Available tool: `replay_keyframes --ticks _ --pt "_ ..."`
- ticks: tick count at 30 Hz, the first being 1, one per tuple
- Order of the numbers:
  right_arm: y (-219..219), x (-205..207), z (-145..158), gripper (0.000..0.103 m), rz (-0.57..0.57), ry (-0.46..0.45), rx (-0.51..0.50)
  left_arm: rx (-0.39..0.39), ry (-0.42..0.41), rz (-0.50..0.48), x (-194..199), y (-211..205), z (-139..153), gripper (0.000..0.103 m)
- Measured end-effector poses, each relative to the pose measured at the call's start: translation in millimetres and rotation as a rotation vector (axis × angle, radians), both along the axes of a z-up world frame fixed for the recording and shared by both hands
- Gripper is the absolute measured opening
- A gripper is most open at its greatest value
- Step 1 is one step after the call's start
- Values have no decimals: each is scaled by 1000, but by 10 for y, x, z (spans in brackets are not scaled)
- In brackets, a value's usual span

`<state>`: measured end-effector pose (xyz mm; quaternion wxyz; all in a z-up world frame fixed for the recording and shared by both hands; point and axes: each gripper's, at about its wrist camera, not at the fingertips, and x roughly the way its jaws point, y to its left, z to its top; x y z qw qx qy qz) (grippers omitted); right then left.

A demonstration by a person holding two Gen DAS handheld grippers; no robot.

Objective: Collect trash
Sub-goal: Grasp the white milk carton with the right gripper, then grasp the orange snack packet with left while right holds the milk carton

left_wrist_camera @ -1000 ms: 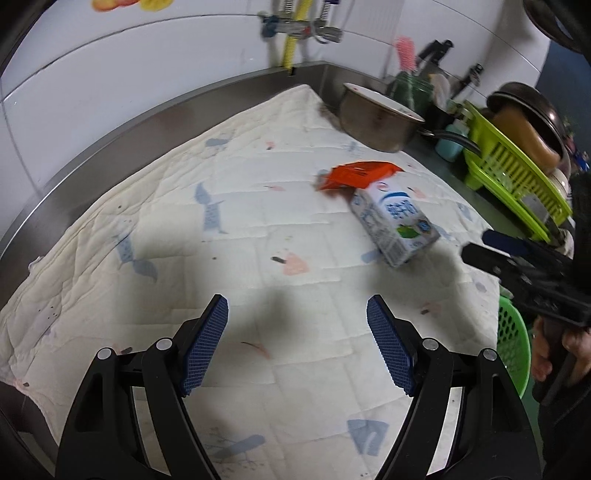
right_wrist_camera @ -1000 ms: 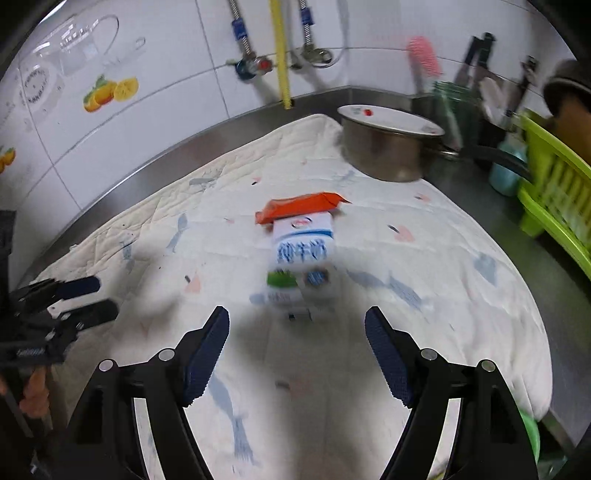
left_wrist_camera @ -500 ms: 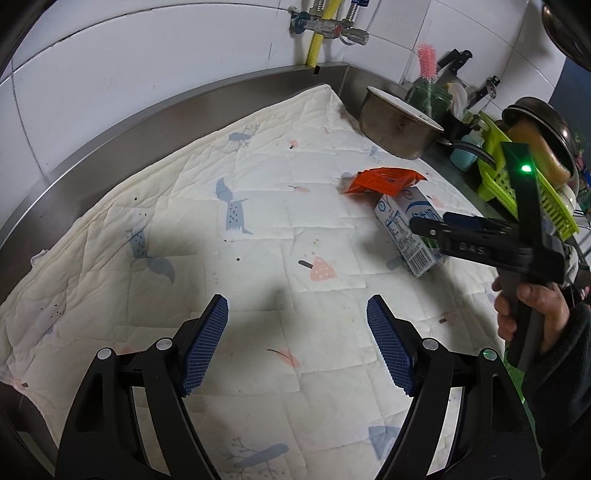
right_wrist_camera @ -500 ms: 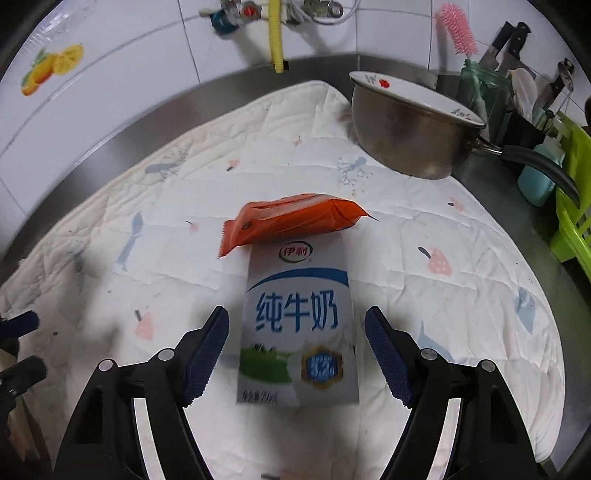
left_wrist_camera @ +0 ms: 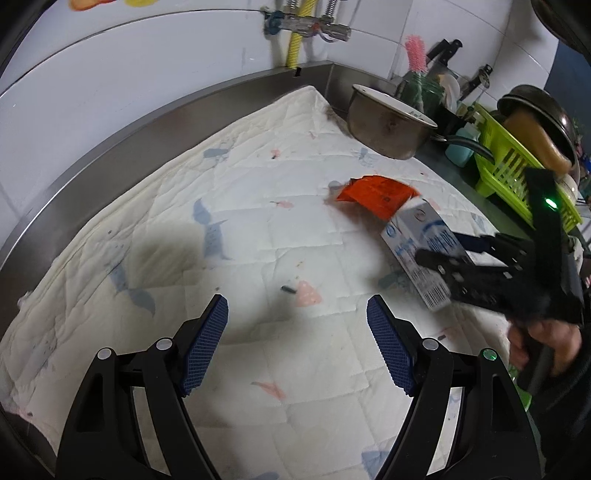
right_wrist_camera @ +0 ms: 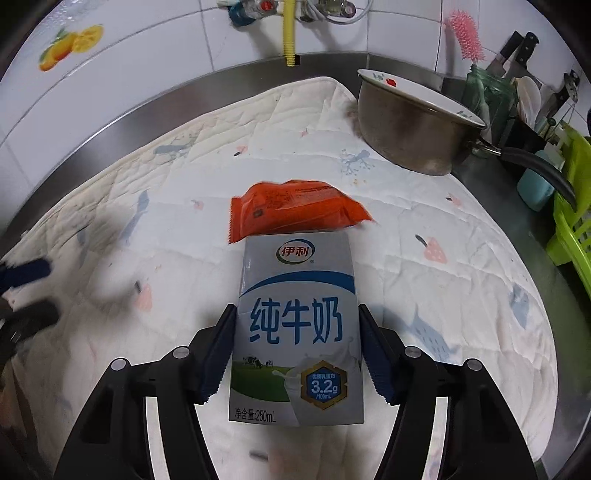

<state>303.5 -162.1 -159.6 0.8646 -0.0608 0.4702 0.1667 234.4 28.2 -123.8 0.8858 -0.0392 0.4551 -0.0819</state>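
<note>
My right claw (right_wrist_camera: 297, 345) is closing on the milk carton (right_wrist_camera: 295, 332), both pads against its sides, on the quilted mat (right_wrist_camera: 424, 295) covering the table. The orange wrapper (right_wrist_camera: 291, 206) touches the carton at twelve o'clock. My left claw (left_wrist_camera: 297, 345) hangs released over bare mat.

A: carton colours?
B: milk carton (right_wrist_camera: 295, 328) is grey-white, blue lettering, blue arc, green meadow strip, gold-edged blue hexagon badge.
A: wrapper?
B: snack wrapper (right_wrist_camera: 291, 208) is orange-red.
A: surface?
B: quilted mat (left_wrist_camera: 258, 229) is off-white, stitched squares, grey-blue animal prints, pink strawberry prints.
A: pads?
B: right gripper (right_wrist_camera: 297, 349) and left gripper (left_wrist_camera: 297, 345) are black, dark blue textured pads.
A: background?
B: pot (right_wrist_camera: 410, 136) is steel-grey, dish rack (left_wrist_camera: 517, 177) lime green, brush (right_wrist_camera: 466, 35) pink, hose (right_wrist_camera: 290, 33) yellow.
</note>
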Motion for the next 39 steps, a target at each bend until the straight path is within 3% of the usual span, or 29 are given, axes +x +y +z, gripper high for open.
replay_keyframes --ticks 15,17,21,23,29,39 --pt "-677 -852 402 62 -75 -87 108 54 -17 -151 736 -600 -100 75" --pt "-754 -957 419 62 -88 -92 125 22 -3 -170 888 -631 -138 68" --pt "-834 -1081 414 62 -106 -92 139 -29 9 -214 1117 -707 -228 68" --pt "-876 -1128 400 62 -114 -92 141 -40 17 -274 1195 -803 -277 83" --pt "-968 -1204 360 62 -140 -86 154 29 15 -397 1345 -1078 -393 90" --pt "-1104 -1232 278 62 -171 -67 148 242 -4 -497 1478 -1397 -571 96"
